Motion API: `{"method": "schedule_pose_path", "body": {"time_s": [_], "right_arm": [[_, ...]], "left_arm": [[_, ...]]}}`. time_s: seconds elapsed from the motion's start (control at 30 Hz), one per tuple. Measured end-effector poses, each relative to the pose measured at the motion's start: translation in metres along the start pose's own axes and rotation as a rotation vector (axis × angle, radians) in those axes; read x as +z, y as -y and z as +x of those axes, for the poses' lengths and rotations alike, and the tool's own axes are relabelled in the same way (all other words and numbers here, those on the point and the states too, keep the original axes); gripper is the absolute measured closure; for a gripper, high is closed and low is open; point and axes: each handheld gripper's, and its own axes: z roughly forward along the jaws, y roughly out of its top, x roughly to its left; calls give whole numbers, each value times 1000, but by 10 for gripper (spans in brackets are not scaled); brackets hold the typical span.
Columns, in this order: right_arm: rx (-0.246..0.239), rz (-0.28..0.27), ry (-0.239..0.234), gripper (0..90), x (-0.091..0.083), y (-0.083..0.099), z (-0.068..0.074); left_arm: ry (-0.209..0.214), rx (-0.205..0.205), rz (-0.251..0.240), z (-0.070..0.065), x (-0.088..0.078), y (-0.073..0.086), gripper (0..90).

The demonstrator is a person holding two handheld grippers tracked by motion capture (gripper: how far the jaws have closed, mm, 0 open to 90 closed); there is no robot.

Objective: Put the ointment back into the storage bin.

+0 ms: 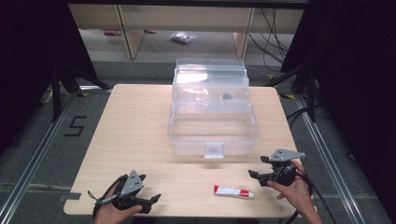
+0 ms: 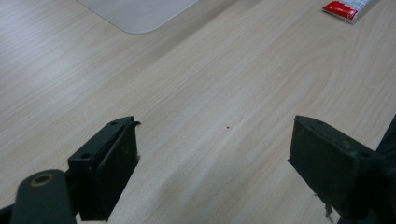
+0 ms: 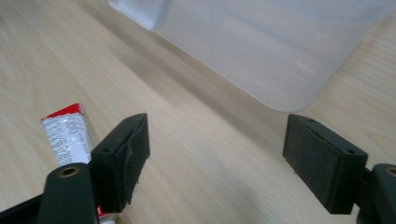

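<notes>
A clear plastic storage box (image 1: 212,114) stands open at the middle of the wooden table (image 1: 130,130), its lid raised at the back. A red and white tube (image 1: 233,191) lies flat near the front edge, right of centre. My right gripper (image 1: 258,167) hovers just right of the tube, jaws wide open and empty; in the right gripper view the tube (image 3: 65,135) lies beyond its left jaw and the box (image 3: 261,46) is ahead. My left gripper (image 1: 148,189) rests open at the front left, with bare wood between its jaws (image 2: 215,154) and the tube (image 2: 348,8) far off.
Shelving and cables (image 1: 275,28) lie on the floor beyond the table's far edge. A floor marking "5" (image 1: 74,126) sits left of the table. A small dark item (image 1: 227,97) lies inside the box's upper tier.
</notes>
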Motion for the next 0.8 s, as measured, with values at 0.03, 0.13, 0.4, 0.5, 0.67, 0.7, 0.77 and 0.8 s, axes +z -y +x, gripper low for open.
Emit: {"method": "schedule_pose_path", "body": {"time_s": [0.03, 0.13, 0.4, 0.5, 0.67, 0.7, 0.77, 0.8], "right_arm": [[-41, -5, -5, 244, 0, -2, -1], [-48, 12, -26, 242, -2, -7, 6], [-92, 60, -58, 263, -1, -13, 21], [-127, 79, -74, 265, -1, -16, 28], [-199, 154, -111, 306, 1, -20, 40], [-187, 160, -110, 309, 1, -20, 44], [-217, 159, -114, 313, 2, -21, 45], [-225, 182, -114, 320, 2, -23, 50]], "left_arm": [[1, 3, 2, 0, 0, 0, 151], [4, -4, 1, 0, 0, 0, 151], [4, 14, 1, 1, 0, 0, 151], [4, 13, 1, 1, 0, 0, 151], [5, 13, 2, 1, 0, 0, 151], [5, 12, 2, 1, 0, 0, 151], [5, 12, 2, 1, 0, 0, 151], [6, 13, 1, 1, 1, 0, 151]]}}
